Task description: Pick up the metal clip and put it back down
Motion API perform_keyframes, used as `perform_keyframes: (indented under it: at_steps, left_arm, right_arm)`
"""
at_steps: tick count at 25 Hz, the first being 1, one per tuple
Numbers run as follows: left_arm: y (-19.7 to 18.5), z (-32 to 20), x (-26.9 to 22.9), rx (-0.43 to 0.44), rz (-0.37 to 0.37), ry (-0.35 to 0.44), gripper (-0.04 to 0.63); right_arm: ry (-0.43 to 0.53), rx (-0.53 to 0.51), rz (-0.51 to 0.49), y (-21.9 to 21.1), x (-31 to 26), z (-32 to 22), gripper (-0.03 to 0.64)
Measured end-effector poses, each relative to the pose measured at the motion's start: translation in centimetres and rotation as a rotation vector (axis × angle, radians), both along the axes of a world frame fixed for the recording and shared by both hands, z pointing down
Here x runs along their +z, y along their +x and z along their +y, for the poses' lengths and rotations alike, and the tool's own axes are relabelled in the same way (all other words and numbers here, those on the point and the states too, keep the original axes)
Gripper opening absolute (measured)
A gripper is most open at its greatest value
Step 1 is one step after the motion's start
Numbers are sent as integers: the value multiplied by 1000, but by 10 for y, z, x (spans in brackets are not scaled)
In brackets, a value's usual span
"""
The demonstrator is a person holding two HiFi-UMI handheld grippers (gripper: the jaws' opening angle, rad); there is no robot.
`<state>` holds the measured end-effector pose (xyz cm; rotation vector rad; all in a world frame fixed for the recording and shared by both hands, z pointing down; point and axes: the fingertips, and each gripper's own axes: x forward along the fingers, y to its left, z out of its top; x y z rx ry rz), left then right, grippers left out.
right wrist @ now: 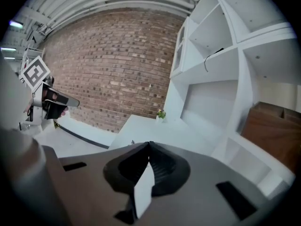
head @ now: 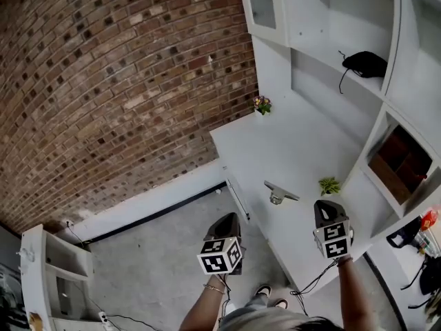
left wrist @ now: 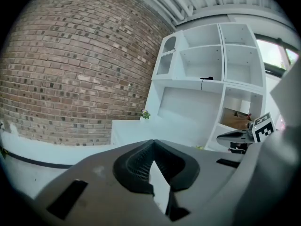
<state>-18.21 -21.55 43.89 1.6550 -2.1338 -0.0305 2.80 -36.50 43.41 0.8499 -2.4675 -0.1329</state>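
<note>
The metal clip [head: 279, 193] lies on the white desk [head: 289, 140], near its front edge. My left gripper [head: 227, 217] hangs over the floor just off the desk's left edge, short of the clip, and is shut on nothing. To the clip's right, over the desk's near end, my right gripper [head: 325, 204] is also shut and empty. In the left gripper view the jaws [left wrist: 153, 141] meet at their tip. In the right gripper view the jaws [right wrist: 149, 143] do the same. Neither gripper touches the clip.
A small flower pot [head: 261, 104] stands at the desk's far corner by the brick wall. A little green plant [head: 329, 185] sits just right of the clip. White shelves [head: 324, 19] rise behind, holding a black item [head: 365, 63] and a brown box [head: 400, 161].
</note>
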Motion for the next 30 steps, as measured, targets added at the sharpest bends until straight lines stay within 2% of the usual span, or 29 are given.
perform_keyframes:
  at_steps: [3,6,9,12,16,30]
  left_arm:
    - [10,-5,-17,18,-24,32,6]
    - [18,-8,-29,23,-48,57,6]
    - [29,-9,-34,29,-71,70,6]
    - [40,-11,-37,46,-87,73,6]
    - [48,-11,-41,56,-98,75,6]
    - [65,-7,-42,82,-90,86,6]
  right_arm:
    - [36,59,-63,20,-24,4,2]
    - [88,169,-145,41,-46,12,3]
    - [82,268,-245,58,-50,24,2]
    - [36,305,-323,66,-45,32,2]
    - [31,314,-397,73,-54,39,3]
    - [14,303,-391,86,-68,54,2]
